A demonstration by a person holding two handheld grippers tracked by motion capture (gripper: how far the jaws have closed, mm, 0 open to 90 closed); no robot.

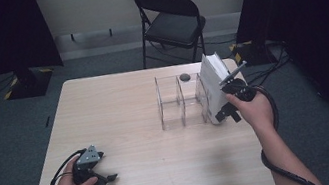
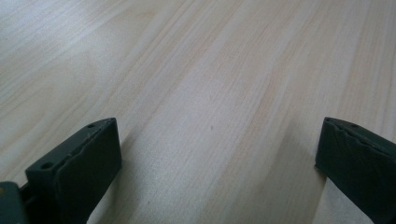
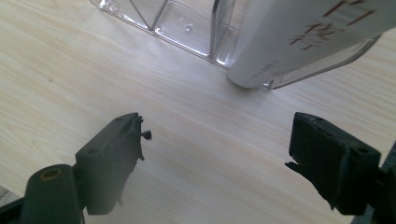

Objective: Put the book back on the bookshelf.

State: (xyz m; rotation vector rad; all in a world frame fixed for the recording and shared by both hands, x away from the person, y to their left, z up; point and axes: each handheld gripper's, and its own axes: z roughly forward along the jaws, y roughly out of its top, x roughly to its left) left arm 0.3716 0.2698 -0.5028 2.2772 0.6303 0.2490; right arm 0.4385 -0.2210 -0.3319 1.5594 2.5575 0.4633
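**A white book stands in the clear rack**

Here, a person sits at a light wooden desk with a tool in each hand. The right tool is at the right side of the desk, just beside a clear plastic rack with open slots. A white book stands in the slot at the right end of the rack, leaning a little. In the right gripper view, the bottom of the book sits in the rack, with dark letters on its side. The right tool is released: its two black jaws are wide apart with bare desk between them, and they do not touch the book.

The left tool rests low over the near left part of the desk, well apart from the rack. In the left gripper view, the left tool is released too, and holds nothing.

A small grey round thing sits at the far side of the rack. A black folding chair stands behind the desk.
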